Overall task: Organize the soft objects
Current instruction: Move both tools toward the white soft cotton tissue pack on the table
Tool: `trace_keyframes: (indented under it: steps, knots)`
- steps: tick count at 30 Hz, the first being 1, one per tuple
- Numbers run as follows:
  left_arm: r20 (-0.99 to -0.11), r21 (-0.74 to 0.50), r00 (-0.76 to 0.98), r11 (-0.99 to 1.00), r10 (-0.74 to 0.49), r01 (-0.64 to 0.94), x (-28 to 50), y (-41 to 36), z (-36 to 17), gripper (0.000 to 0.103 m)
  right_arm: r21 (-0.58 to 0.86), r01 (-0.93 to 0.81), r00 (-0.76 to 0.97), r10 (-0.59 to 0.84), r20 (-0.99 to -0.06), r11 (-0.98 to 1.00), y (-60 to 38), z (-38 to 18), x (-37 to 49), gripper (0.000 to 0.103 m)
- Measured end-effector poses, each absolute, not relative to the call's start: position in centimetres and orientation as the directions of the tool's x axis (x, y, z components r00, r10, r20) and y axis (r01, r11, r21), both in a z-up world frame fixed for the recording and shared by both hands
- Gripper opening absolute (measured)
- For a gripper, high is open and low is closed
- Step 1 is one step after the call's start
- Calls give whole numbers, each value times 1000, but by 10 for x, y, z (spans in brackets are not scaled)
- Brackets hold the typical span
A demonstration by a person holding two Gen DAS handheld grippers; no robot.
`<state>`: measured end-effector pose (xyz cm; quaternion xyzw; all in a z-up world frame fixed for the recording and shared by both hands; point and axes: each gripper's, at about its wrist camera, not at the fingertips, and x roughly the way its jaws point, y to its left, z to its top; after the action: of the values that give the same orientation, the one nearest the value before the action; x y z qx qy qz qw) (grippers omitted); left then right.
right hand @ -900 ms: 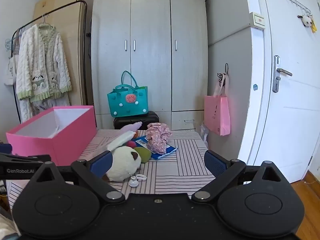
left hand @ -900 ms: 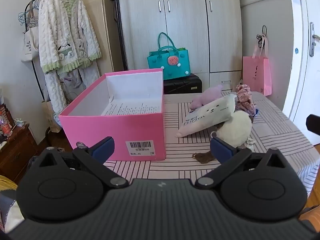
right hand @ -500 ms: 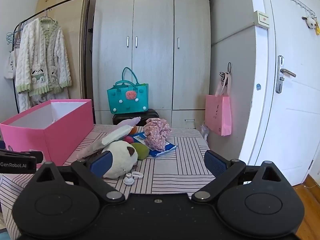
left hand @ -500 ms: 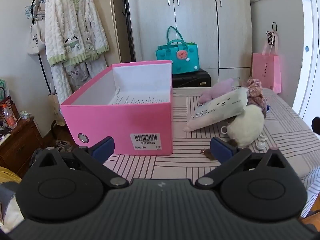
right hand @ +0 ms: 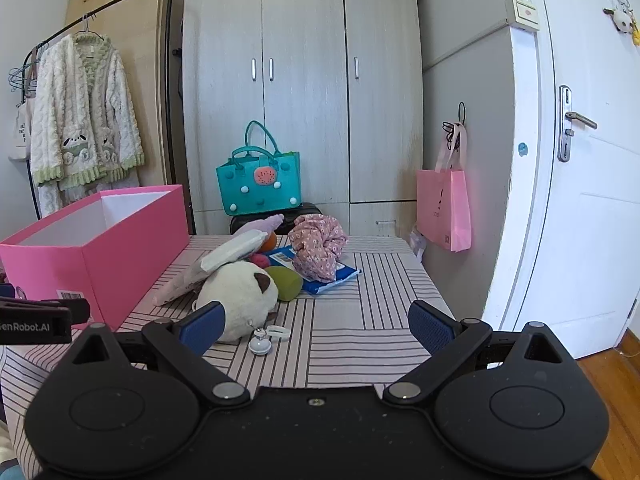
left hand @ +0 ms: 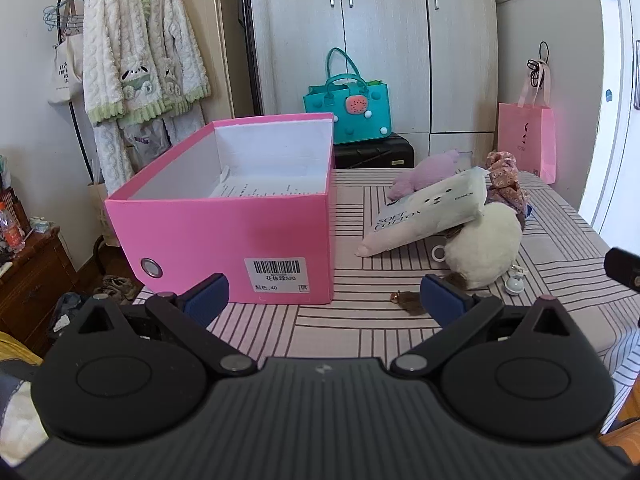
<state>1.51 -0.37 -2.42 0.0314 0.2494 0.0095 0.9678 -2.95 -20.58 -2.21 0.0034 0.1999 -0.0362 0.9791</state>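
At the left of the left wrist view we have the pink box (left hand: 224, 216) standing open on the striped bench (left hand: 360, 320), its lid off, only a printed sheet on its floor, so we judge it the place meant for the soft things, none of which is in it yet. In the foreground our left claw (left hand: 323, 296) hangs with its jaws wide apart and empty, low over the near edge of the bench and pointed between the box and the pile, well short of either. To the right of the box lies the pile: the cotton pack (left hand: 430, 208) leans tilted on the white plush (left hand: 484, 246), with the purple plush (left hand: 430, 170) behind and the floral scrunchie (left hand: 506, 182) at the far right. In the right wrist view the box sits at the left edge, the white plush just beyond the left finger of our right claw (right hand: 316, 326), which is likewise spread and holding nothing, and a green ball (right hand: 286, 282) touches the plush beside a blue packet (right hand: 332, 276) under the scrunchie. Since the pack rests on the plush, we would likely lift it first, lest the heap topple.
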Motion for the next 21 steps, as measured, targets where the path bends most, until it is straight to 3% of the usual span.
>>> trace_keyframes:
  steps: [21]
  knots:
    - [-470, 5, 883, 1000, -7, 11, 10, 2, -17, 103, -4, 76, 921, -72, -383, 997, -209, -25, -32, 103]
